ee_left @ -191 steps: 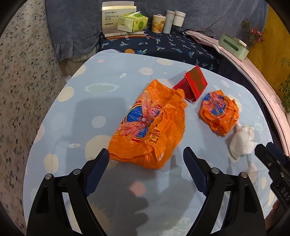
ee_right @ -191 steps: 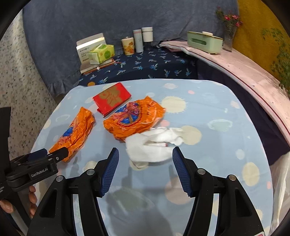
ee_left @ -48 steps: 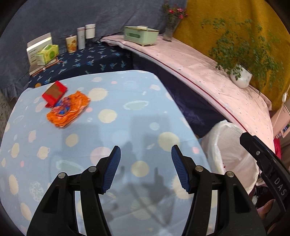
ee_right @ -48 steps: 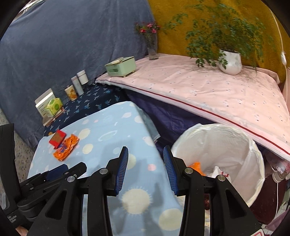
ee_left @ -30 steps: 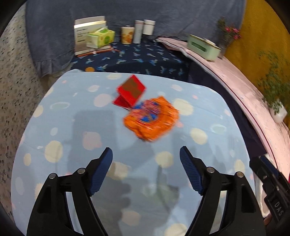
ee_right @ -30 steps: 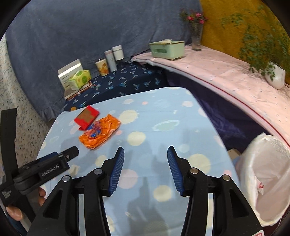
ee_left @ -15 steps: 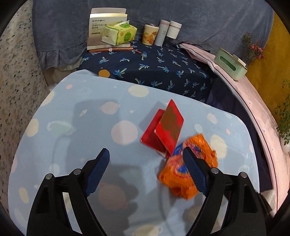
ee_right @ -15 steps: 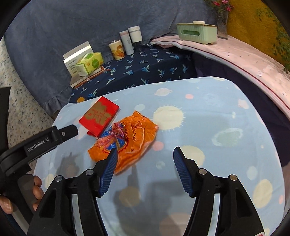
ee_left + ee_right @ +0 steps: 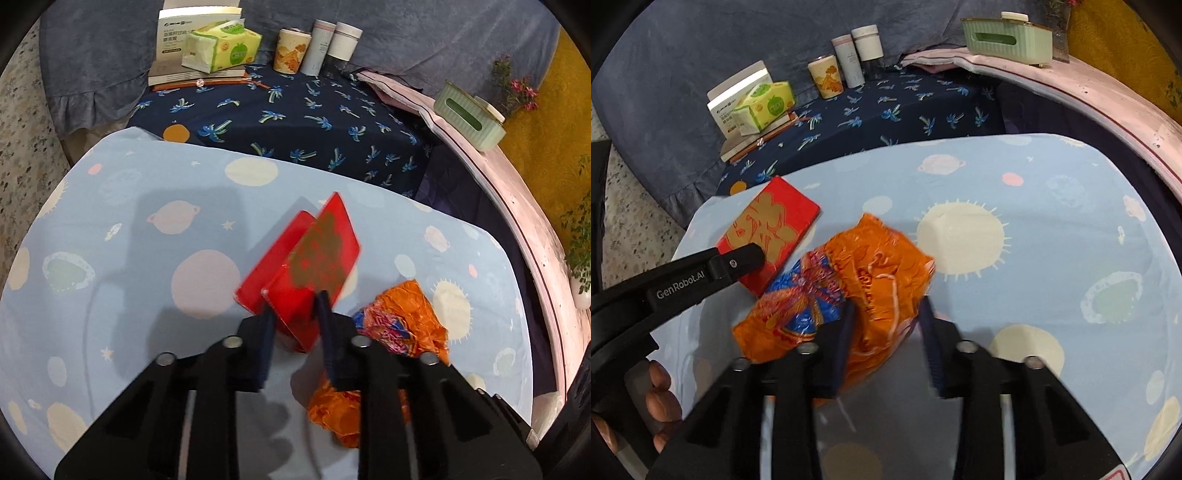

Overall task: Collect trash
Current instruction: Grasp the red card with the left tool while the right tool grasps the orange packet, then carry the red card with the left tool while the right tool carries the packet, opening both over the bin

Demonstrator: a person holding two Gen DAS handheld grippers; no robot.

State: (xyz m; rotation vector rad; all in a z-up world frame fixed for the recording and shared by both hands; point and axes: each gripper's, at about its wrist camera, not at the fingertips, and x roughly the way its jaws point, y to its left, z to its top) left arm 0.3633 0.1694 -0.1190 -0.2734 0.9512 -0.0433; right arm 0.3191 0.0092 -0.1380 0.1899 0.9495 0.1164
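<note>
Near end of the red packet (image 9: pixel 295 317) is hidden between the blue pads; motion blur softens both claws. Left claw (image 9: pixel 295 328) has just been closing and now clenches the red packet's lower edge; the packet tilts up off the bench (image 9: pixel 110 258), its gold print facing the camera. Right claw (image 9: pixel 886 332) has just been closing too, its pads pressing into the crumpled orange wrapper (image 9: pixel 857 288), which lies on the bench just beside the red packet. Both claws point steeply down. In the right wrist view, fingers (image 9: pixel 659 384) of the left hand show at the frame's lower left, partly cut off.
</note>
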